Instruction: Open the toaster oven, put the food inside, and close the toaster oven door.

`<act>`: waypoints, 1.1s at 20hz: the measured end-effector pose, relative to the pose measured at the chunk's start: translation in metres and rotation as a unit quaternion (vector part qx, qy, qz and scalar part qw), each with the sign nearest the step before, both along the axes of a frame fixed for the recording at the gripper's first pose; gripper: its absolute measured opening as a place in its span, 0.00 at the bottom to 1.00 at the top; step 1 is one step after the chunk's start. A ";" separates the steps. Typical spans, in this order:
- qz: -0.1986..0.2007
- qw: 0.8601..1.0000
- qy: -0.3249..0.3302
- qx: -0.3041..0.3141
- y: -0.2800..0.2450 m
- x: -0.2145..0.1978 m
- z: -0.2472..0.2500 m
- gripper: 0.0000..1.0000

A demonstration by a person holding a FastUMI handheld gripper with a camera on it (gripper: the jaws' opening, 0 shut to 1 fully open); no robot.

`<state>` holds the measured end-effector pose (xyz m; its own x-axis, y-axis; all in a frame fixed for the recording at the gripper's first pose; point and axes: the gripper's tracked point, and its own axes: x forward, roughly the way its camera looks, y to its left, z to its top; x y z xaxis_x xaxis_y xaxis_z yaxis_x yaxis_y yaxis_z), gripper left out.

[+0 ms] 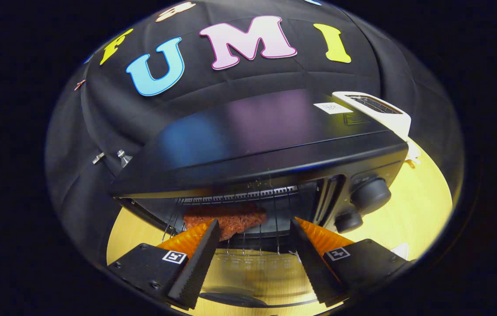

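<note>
Holding my gripper (255,252) open and empty, I judge the glass oven door (252,274) below stiff, liftable by its handle (235,298).

Black toaster oven (270,145) w/ two knobs on its right side; glass door (252,272) dropped open, lying flat. Reddish-brown food slab (230,218) flat on wire rack (248,197) inside, at cavity front, left of centre
</note>
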<state>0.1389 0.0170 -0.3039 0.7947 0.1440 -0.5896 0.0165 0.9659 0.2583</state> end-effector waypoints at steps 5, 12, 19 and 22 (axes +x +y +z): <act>0.011 1.000 -0.020 -0.004 -0.001 -0.032 0.027 0.99; 0.047 0.998 -0.029 -0.020 0.021 -0.107 0.055 0.98; 0.113 0.991 0.039 -0.057 0.058 -0.190 0.011 0.99; 0.128 0.987 0.074 -0.060 0.072 -0.210 -0.013 0.99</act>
